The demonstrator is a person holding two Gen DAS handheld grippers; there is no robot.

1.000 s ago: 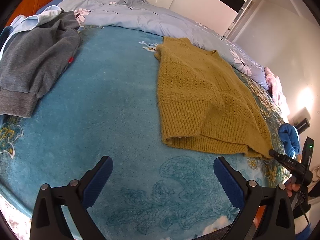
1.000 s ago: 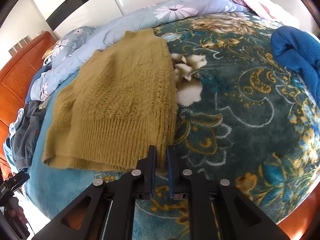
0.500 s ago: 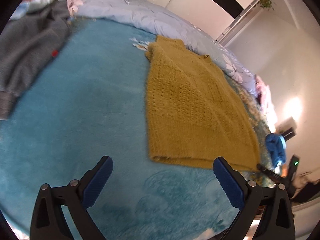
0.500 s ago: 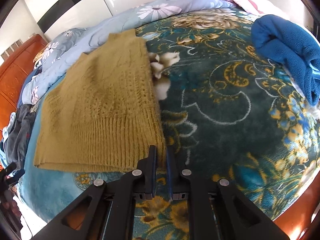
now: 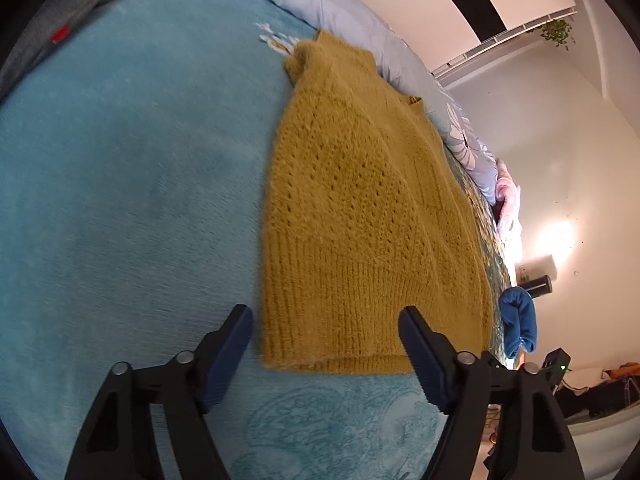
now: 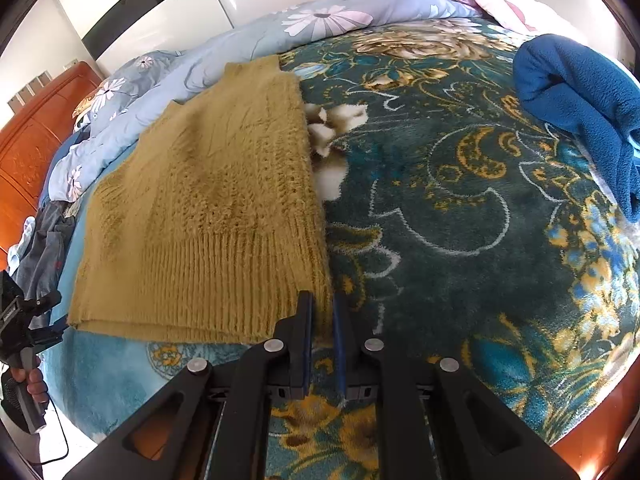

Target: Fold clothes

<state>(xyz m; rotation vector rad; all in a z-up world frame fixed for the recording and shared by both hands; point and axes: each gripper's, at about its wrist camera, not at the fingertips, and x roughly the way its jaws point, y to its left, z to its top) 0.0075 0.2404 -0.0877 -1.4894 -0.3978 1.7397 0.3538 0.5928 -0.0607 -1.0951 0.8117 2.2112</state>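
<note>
A mustard-yellow knitted sweater (image 5: 360, 208) is spread flat on a bed covered by a teal patterned blanket (image 5: 120, 180); its ribbed hem is turned to the near edge and its neck to the far side, where a pale blue flowered duvet (image 6: 320, 20) is bunched along the bed. The sweater is seen folded lengthwise, with a second layer showing under the hem at its near left corner in the right wrist view.

The left gripper (image 5: 326, 356) is held just short of the hem, its jaws spread wide and nothing gripped between them; the near left corner of the sweater is framed in the gap. The right gripper (image 6: 322, 344) is placed at the near right corner of the hem, and its jaws are drawn narrow, with the ribbed edge of the sweater pinched between the blue pads.

A folded blue fleece garment (image 6: 580, 96) is laid on the blanket to the far right, well apart from the sweater. A grey garment (image 5: 52, 28) is heaped at the far left of the bed. A wooden headboard (image 6: 28, 132) is seen at the left, and a hand (image 6: 34, 384) is visible on the left gripper's handle at the lower left of the right wrist view
</note>
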